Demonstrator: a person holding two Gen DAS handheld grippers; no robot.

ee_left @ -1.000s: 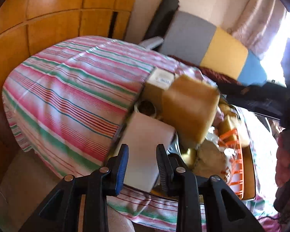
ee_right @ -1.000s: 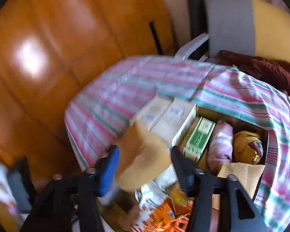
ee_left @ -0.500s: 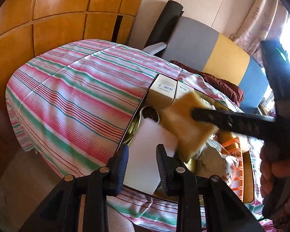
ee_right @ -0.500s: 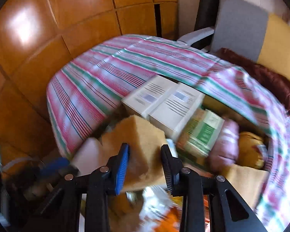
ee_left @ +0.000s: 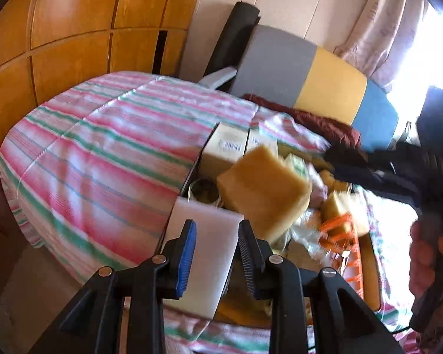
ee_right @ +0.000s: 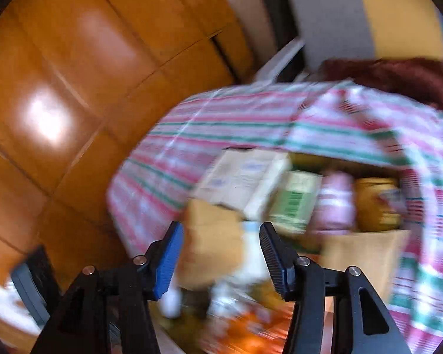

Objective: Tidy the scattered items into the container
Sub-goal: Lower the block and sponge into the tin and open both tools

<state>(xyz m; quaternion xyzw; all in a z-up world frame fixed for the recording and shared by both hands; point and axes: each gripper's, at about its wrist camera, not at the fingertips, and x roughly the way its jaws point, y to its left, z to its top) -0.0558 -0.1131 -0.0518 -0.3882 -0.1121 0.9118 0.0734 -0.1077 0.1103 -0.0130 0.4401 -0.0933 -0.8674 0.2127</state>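
Wooden panelled wall (ee_left: 73, 38) backs a table under a pink-and-green striped cloth (ee_left: 103, 153); a grey, yellow and blue cushion (ee_left: 310, 73) stands behind. The container (ee_left: 189, 183) sits on the cloth, crowded: two pale cartons (ee_left: 227, 147), one white foam block (ee_left: 203, 253), one tan sponge block (ee_left: 262, 188) lying loose on top. Right wrist view is motion-blurred; smaller contents indistinct. Left gripper (ee_left: 215, 253) spread, empty. Right gripper (ee_right: 221, 253) spread, empty.

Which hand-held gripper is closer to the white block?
Left. The left hand-held gripper straddles the white block; the right hand-held gripper is off past the yellow sponge.
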